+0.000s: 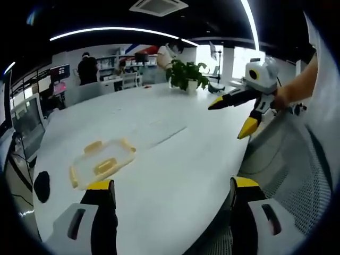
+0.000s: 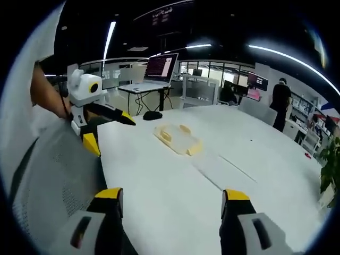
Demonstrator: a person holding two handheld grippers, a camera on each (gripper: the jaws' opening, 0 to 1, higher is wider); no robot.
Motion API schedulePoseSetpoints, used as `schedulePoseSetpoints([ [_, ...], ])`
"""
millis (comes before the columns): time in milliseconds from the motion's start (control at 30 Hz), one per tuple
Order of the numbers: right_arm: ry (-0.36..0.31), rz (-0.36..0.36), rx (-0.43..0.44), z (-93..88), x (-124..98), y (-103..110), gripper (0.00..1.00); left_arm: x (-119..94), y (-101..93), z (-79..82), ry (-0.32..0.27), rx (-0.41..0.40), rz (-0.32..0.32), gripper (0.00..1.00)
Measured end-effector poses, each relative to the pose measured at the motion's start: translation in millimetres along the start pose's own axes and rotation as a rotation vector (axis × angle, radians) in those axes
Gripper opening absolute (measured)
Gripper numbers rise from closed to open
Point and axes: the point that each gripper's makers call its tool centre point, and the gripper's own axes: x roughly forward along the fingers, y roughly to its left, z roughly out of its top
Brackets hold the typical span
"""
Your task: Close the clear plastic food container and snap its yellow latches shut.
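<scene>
The clear plastic container (image 1: 101, 162) with yellow latches along its edges lies flat on the white table (image 1: 175, 143), ahead and to the left of my left gripper (image 1: 172, 186). That gripper is open and holds nothing, short of the container. In the right gripper view the container (image 2: 178, 139) rests mid-table, well beyond my right gripper (image 2: 171, 195), whose jaws stand wide apart and bare. Each gripper appears in the other's view: the right gripper (image 1: 231, 117) in the air over the table's edge, the left gripper (image 2: 110, 133) by the near corner, both open. Latch state is too small to tell.
A potted plant (image 1: 186, 77) stands at the table's far end. A black mouse-like object (image 2: 152, 115) lies past the container. A grey mesh chair (image 1: 297, 180) is by the table edge. A laptop (image 2: 159, 69) sits on another desk, and a person (image 1: 87, 68) stands in the background.
</scene>
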Motion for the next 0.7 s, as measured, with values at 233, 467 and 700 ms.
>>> schedulePoseSetpoints([
  [233, -0.005, 0.020, -0.015, 8.7, 12.8, -4.6, 0.75, 0.9, 11.0, -0.9, 0.005, 0.005, 0.000, 0.87],
  [467, 0.011, 0.045, -0.022, 8.9, 22.2, -6.7, 0.75, 3.8, 18.7, -2.6, 0.014, 0.008, 0.005, 0.86],
  [700, 0.019, 0.070, -0.024, 13.3, 34.8, -9.3, 0.73, 8.0, 25.9, -4.0, 0.024, 0.005, 0.000, 0.85],
])
